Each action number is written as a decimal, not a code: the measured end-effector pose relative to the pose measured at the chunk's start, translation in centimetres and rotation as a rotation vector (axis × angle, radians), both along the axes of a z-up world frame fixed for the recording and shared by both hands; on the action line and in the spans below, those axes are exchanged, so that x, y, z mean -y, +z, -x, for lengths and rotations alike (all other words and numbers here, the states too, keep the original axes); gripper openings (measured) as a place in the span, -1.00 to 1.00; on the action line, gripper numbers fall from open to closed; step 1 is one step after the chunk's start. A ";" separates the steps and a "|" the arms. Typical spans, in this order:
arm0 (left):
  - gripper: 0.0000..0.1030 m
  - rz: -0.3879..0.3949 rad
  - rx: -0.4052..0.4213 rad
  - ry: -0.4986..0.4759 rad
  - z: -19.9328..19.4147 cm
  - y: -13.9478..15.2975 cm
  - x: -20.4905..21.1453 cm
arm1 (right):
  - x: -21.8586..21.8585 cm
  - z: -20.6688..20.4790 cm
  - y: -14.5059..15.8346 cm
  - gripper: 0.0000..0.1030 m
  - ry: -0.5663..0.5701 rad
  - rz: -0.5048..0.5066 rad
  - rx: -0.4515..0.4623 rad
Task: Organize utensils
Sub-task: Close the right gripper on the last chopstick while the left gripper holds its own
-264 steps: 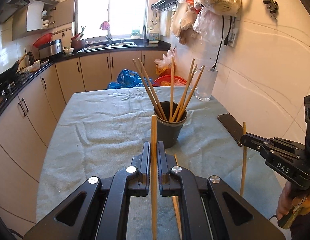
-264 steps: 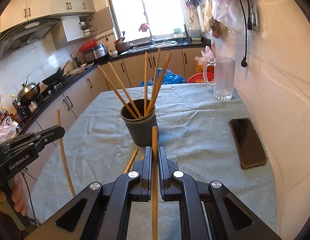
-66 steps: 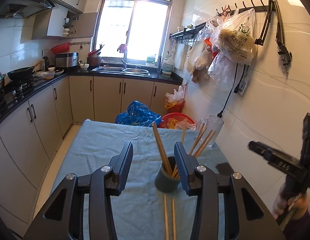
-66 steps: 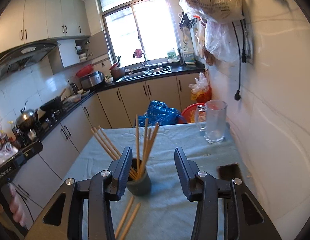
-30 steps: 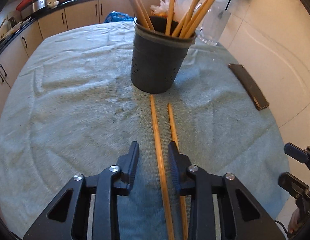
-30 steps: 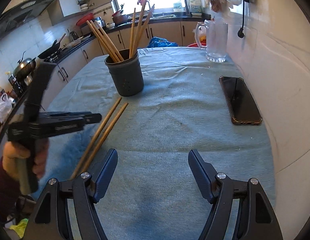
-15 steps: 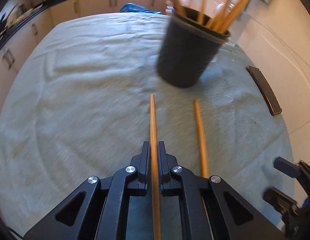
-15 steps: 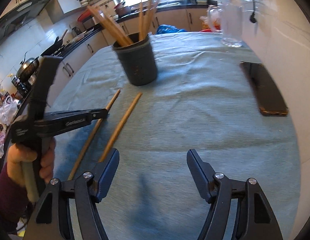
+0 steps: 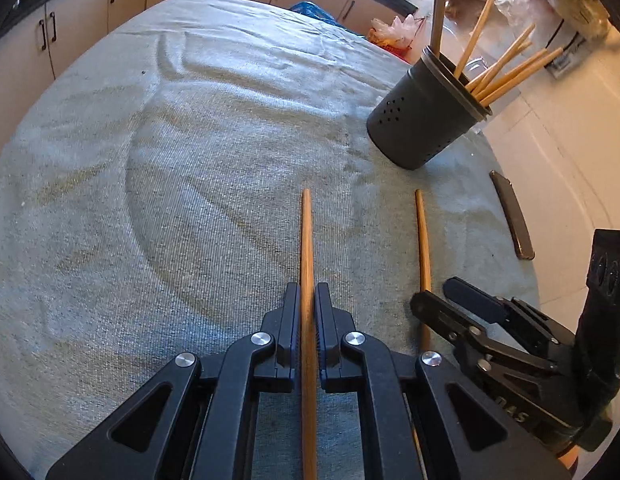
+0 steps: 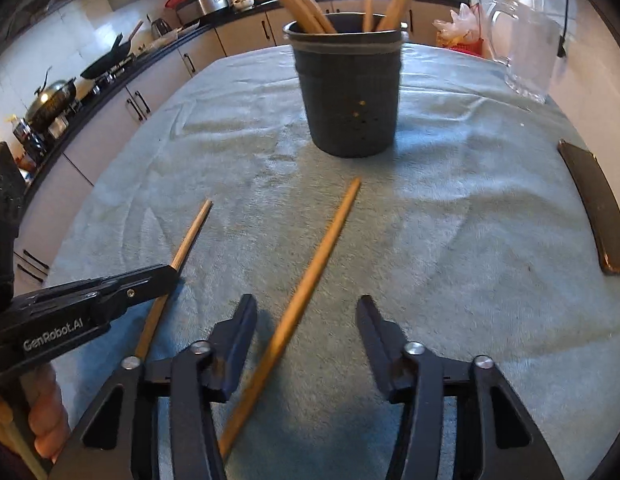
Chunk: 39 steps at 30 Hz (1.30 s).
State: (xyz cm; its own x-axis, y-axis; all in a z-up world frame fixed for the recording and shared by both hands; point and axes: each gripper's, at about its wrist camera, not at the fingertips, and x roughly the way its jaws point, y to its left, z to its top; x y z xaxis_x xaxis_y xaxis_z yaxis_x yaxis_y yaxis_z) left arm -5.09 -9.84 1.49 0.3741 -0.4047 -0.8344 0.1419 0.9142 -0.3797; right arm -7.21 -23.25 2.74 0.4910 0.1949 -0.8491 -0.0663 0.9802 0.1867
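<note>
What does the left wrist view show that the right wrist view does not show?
Only the left wrist view shows the left gripper shut on a chopstick from behind. Only the right wrist view shows the stove, the glass mug and the open right gripper. Both show the holder, the second chopstick and the phone.

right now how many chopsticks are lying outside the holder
2. One chopstick is clamped in the left gripper; the other chopstick lies on the cloth between the fingers of the open right gripper. The rest stand in the black holder.
</note>
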 end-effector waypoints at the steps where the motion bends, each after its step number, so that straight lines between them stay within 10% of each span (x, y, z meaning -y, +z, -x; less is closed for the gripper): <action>1: -0.87 0.010 -0.003 0.002 0.0 0.0 -0.1 | -0.2 -0.1 0.0 -0.18 0.001 0.023 -0.002; 5: -0.87 0.040 -0.002 0.005 0.0 -0.2 -0.4 | -0.3 -0.1 0.1 -0.65 0.021 0.086 -0.013; 39: -0.87 -0.108 -0.057 -0.058 -3.7 0.3 2.2 | 5.1 -3.1 0.2 -0.62 -0.089 0.093 -0.114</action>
State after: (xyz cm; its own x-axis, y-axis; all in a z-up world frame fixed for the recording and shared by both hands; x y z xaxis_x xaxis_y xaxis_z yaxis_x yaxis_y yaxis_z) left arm -1.39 -12.08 1.79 0.3031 -0.3306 -0.8938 0.1770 0.9411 -0.2881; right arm -4.13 -28.36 2.94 0.4023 0.0729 -0.9126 0.0383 0.9946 0.0963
